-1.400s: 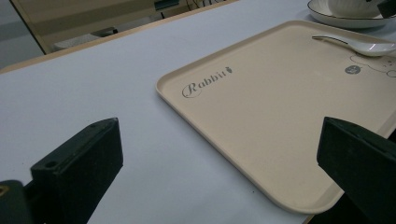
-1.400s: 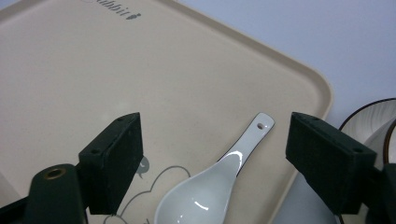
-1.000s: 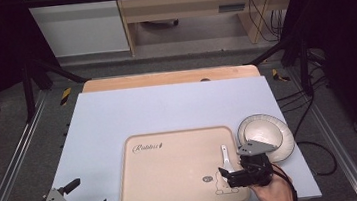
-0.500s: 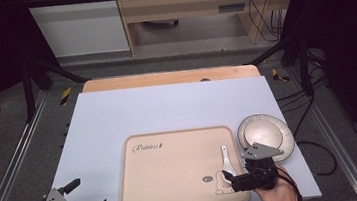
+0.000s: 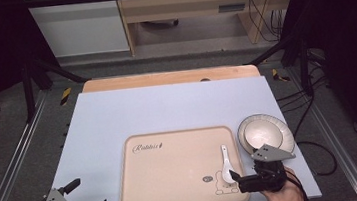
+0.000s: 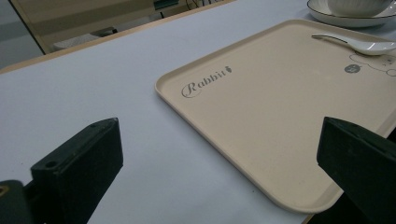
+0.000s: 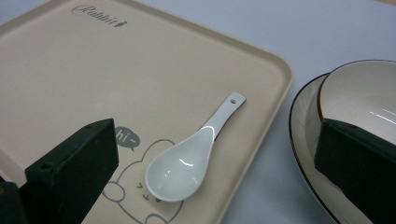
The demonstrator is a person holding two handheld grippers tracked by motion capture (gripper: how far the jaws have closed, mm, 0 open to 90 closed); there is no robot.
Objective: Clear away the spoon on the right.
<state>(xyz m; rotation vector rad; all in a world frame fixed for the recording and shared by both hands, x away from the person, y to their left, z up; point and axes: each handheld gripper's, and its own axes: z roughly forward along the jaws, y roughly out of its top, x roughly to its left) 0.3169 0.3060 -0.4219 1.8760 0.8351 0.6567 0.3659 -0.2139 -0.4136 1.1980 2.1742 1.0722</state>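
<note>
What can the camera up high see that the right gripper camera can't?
From up high you get the blue table, the left gripper open at its near corner, and the person's hand. Up close, the right gripper view lets you read the "hi~" bubble and spot the hole in the handle, between its black fingers, which have just been opening and grip nothing. Both have the spoon on the tan tray, with the bowl beside it.

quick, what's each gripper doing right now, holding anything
left gripper: open, holding nothing, at the tray's near corner.
right gripper: open, jaws just widened, holding nothing; the spoon lies free on the tray.
</note>
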